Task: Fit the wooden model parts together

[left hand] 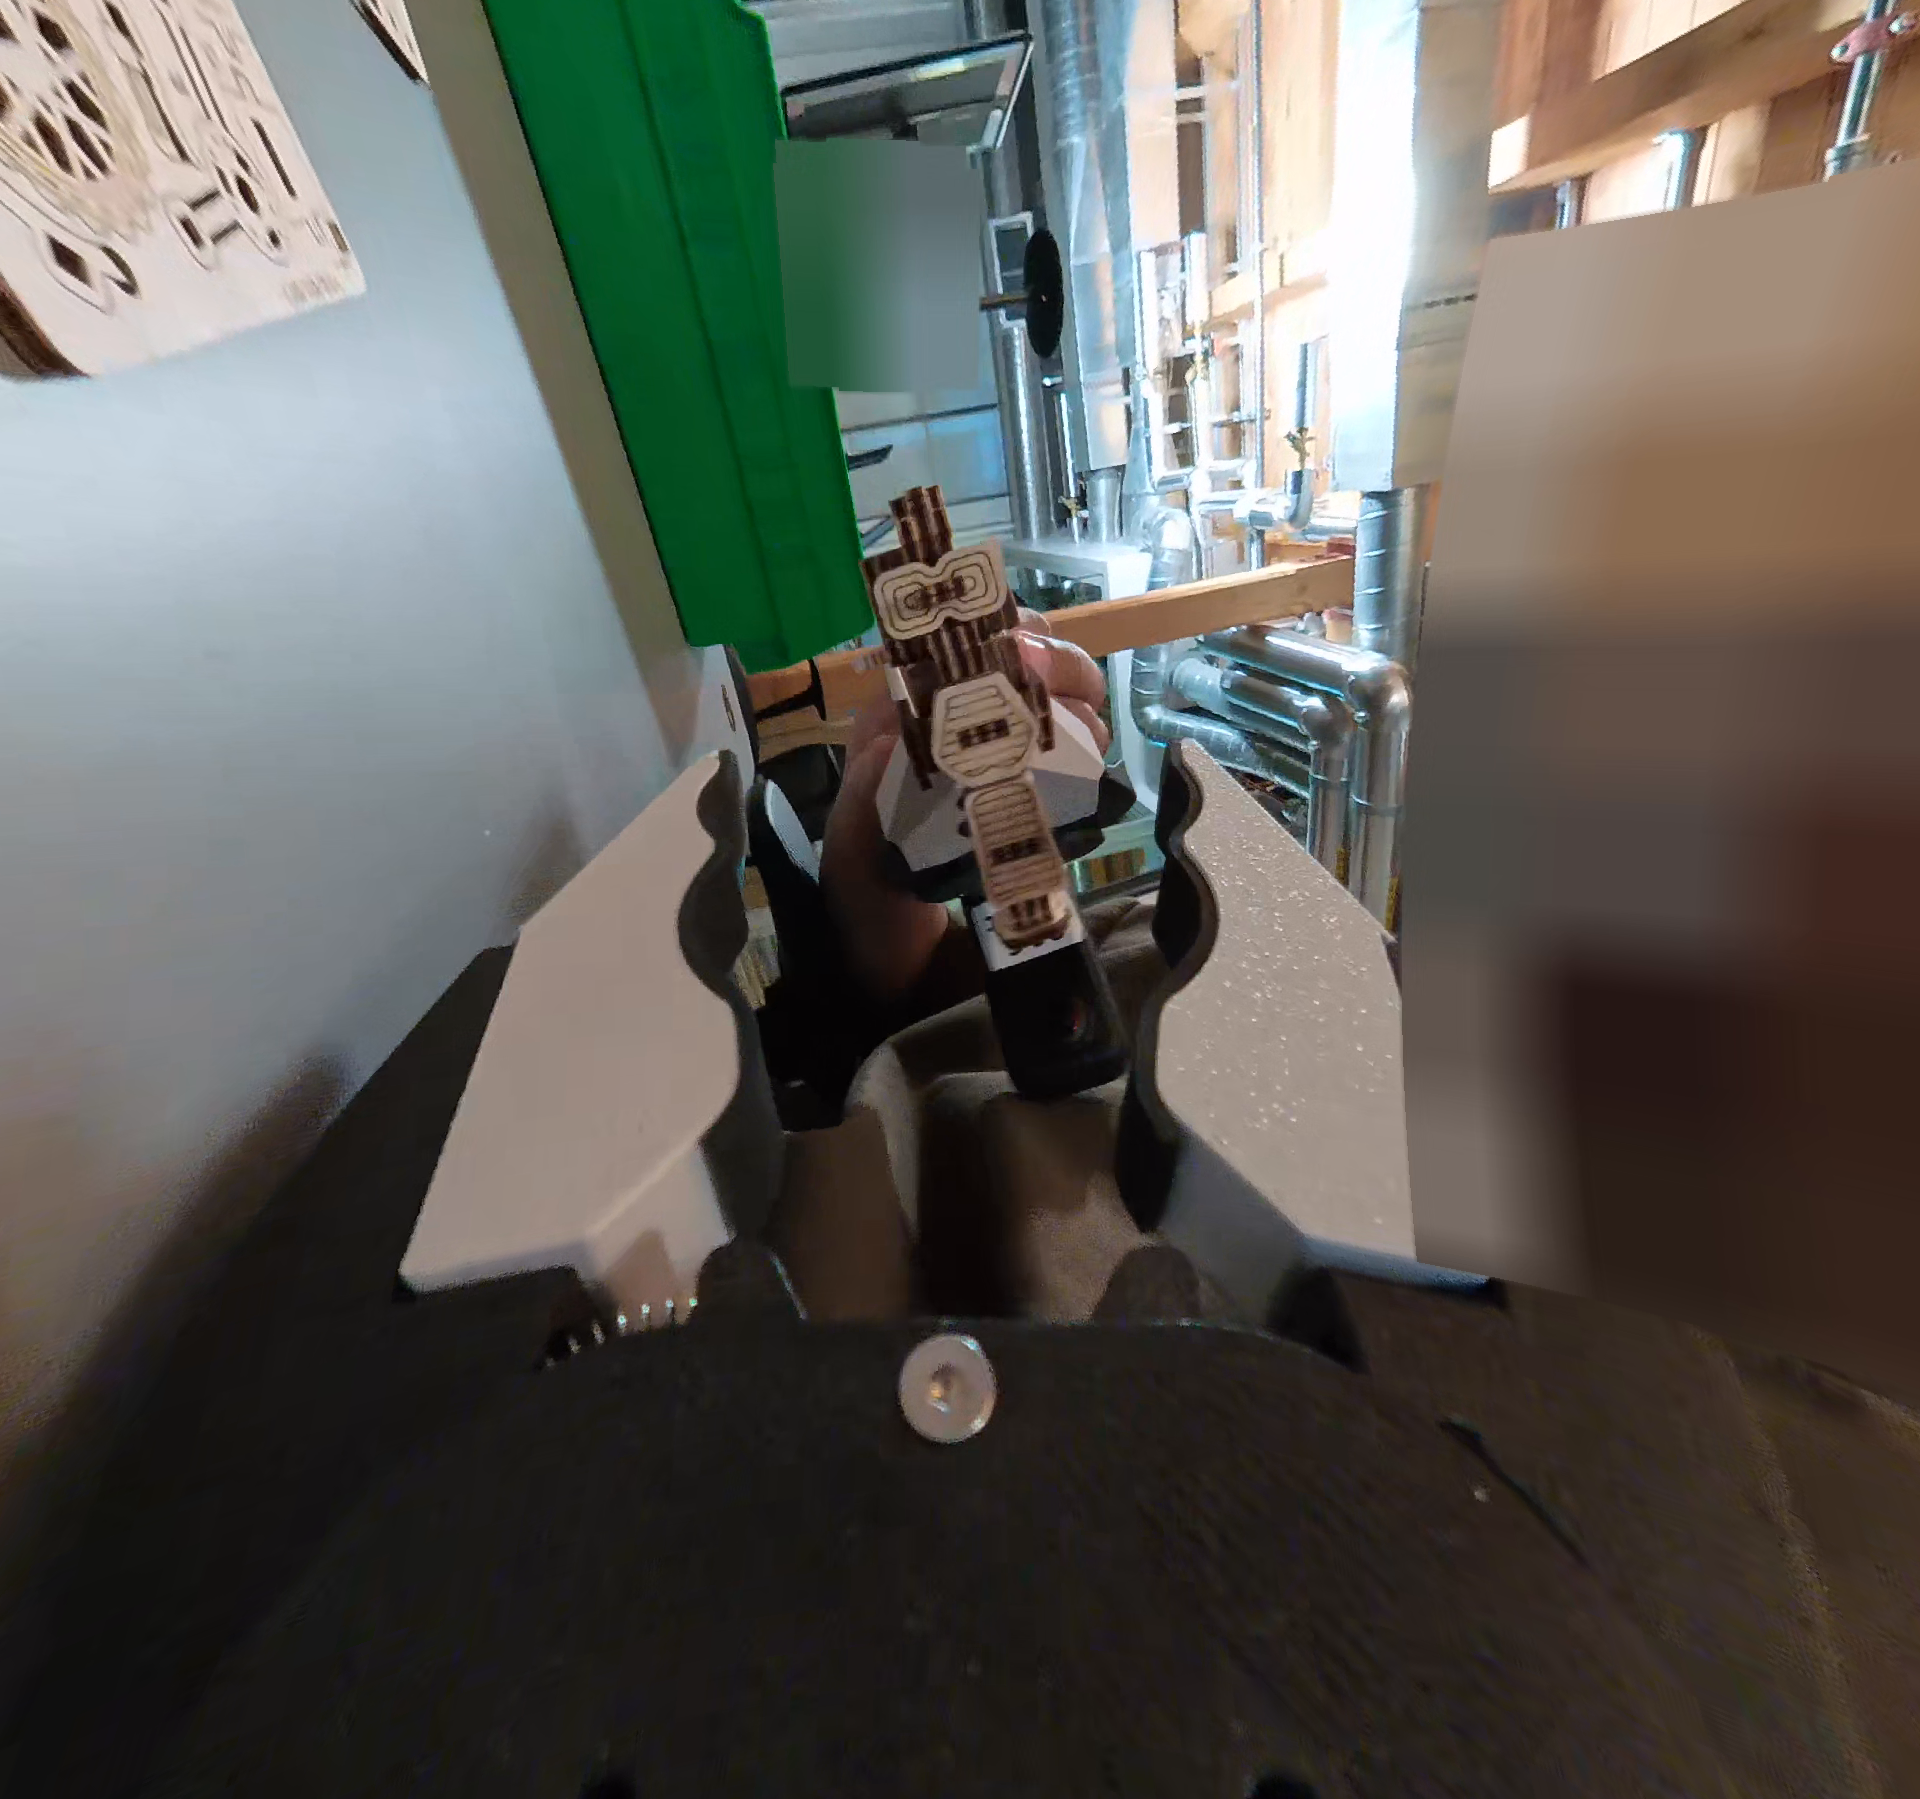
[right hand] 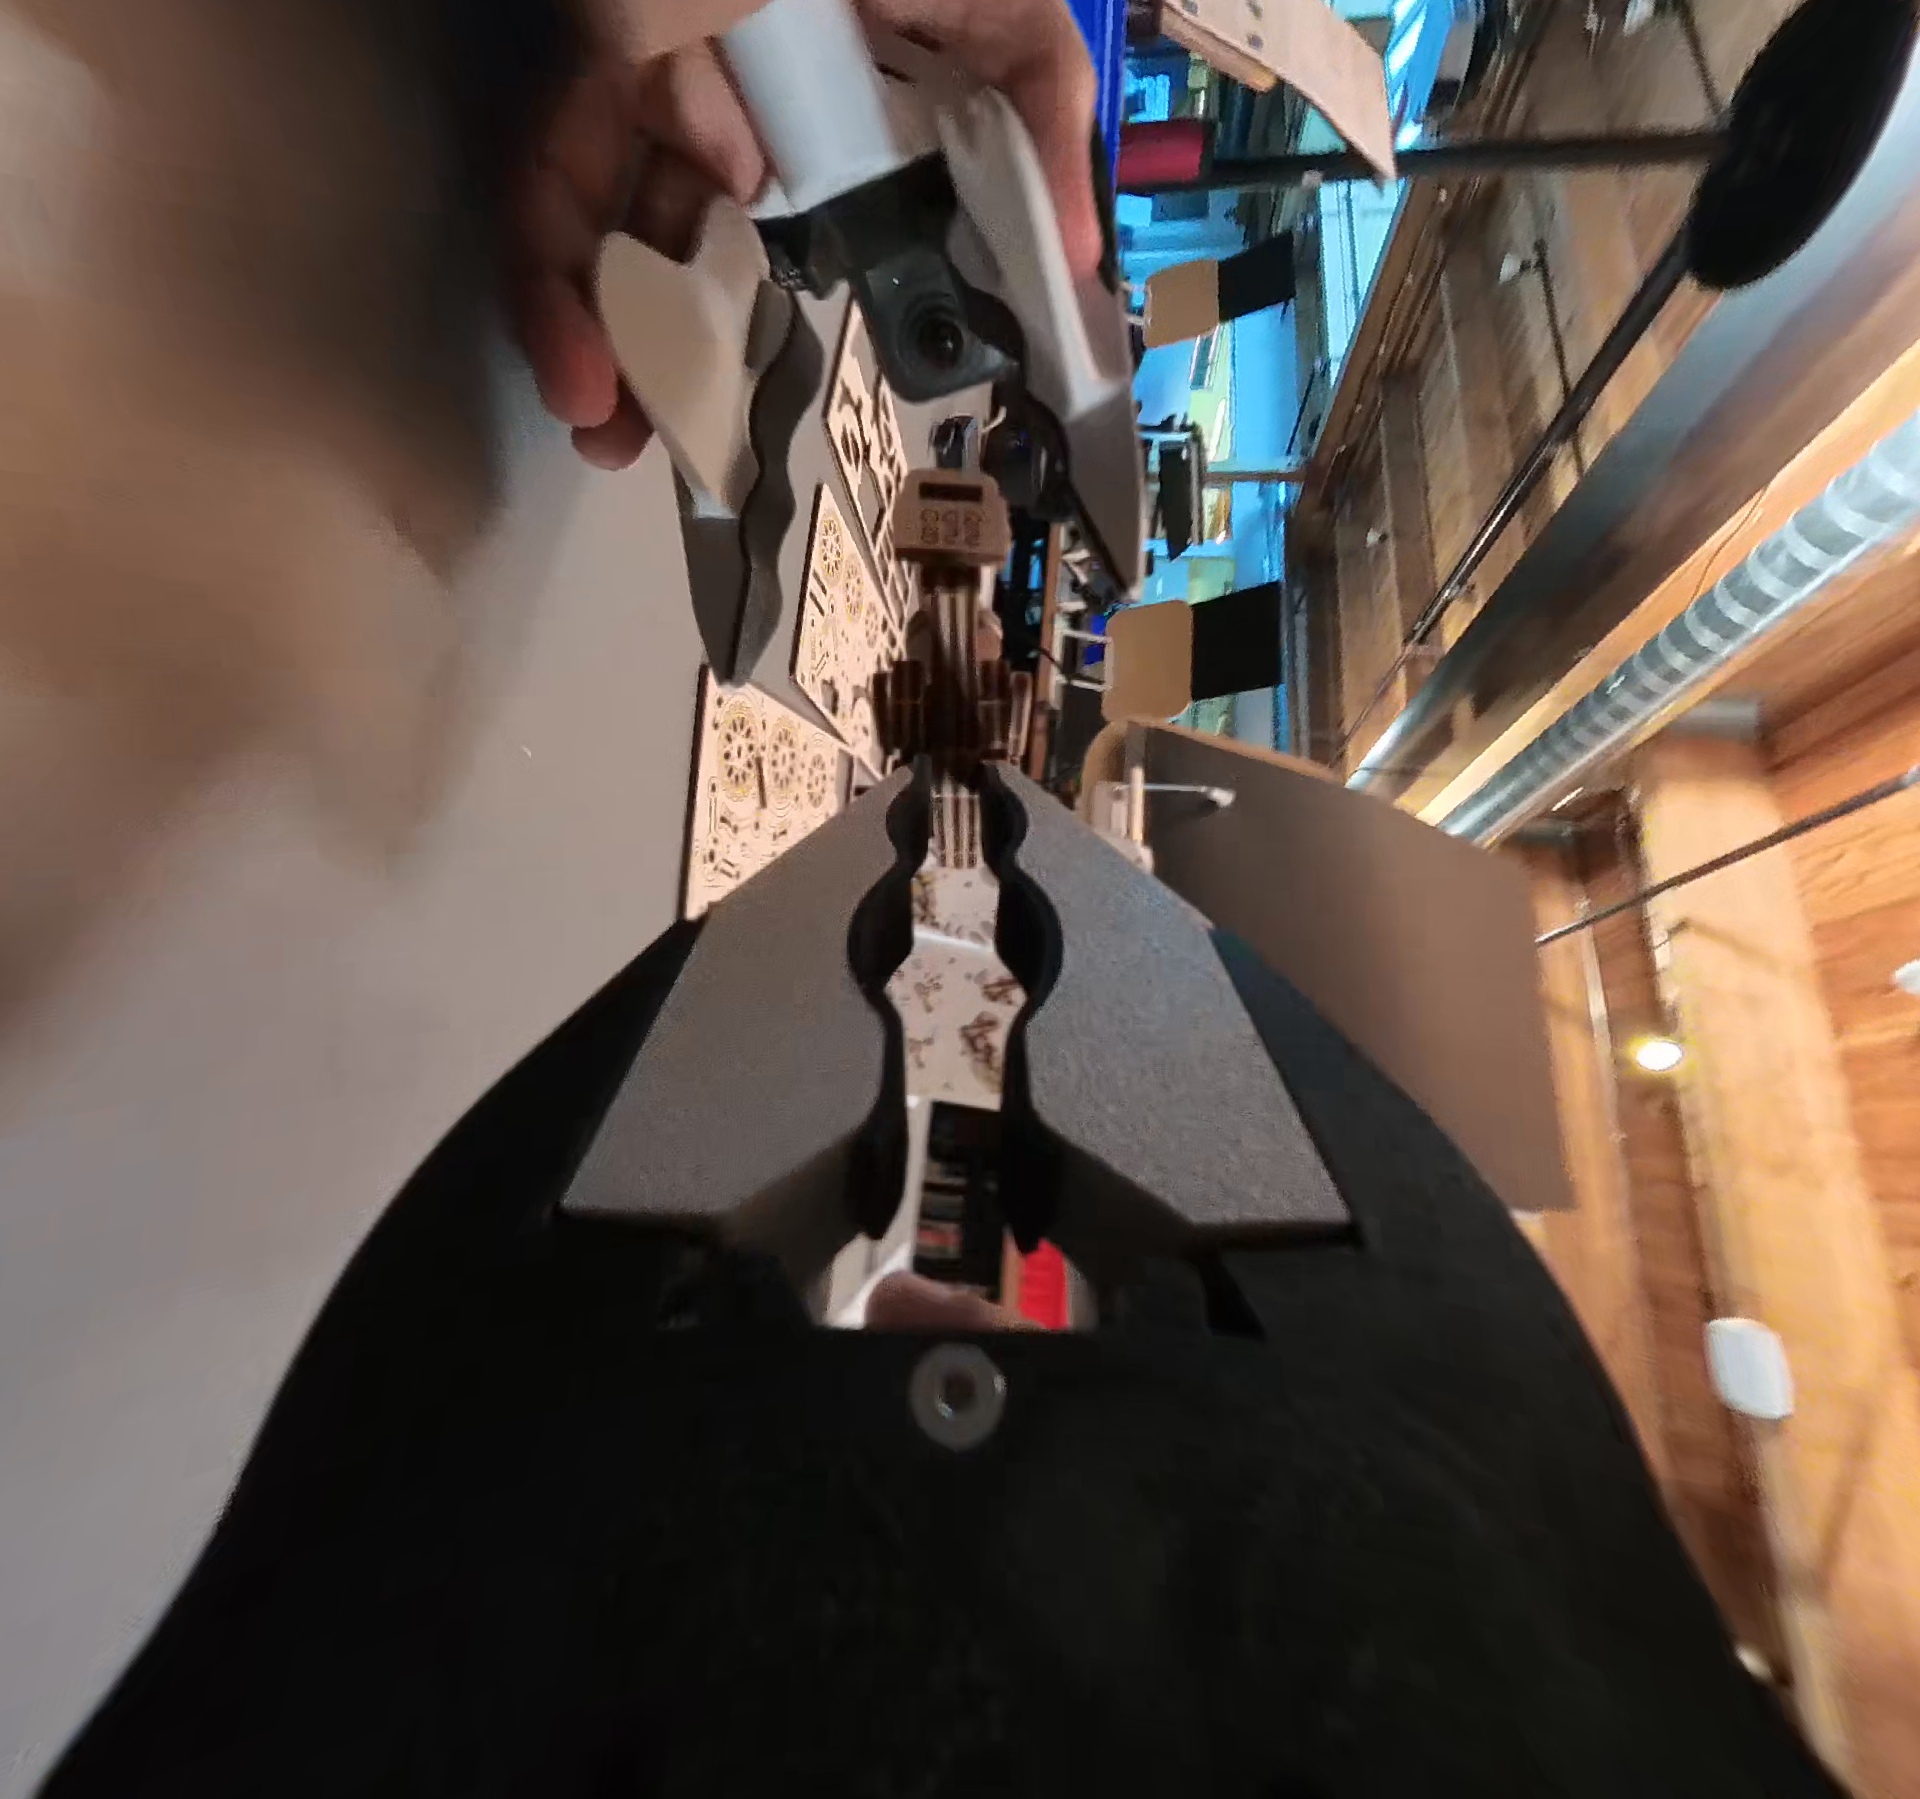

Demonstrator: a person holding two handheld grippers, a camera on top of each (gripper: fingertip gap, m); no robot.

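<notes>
Two grippers are facing each other in mid-air, both views rolled sideways. The right gripper (right hand: 954, 783) is clamping the wooden model (right hand: 948, 648) by its base; the model is projecting from its fingertips toward the left gripper (right hand: 914, 606). The left gripper is standing released, jaws wide apart and gripping nothing, the model's far end lying between its fingers without touching. In the left wrist view the wooden model (left hand: 961, 710) is showing its engraved, layered plates. Laser-cut wooden sheets (right hand: 774, 773) are lying on the grey table (left hand: 260, 658) near a green bin (left hand: 665, 295).
</notes>
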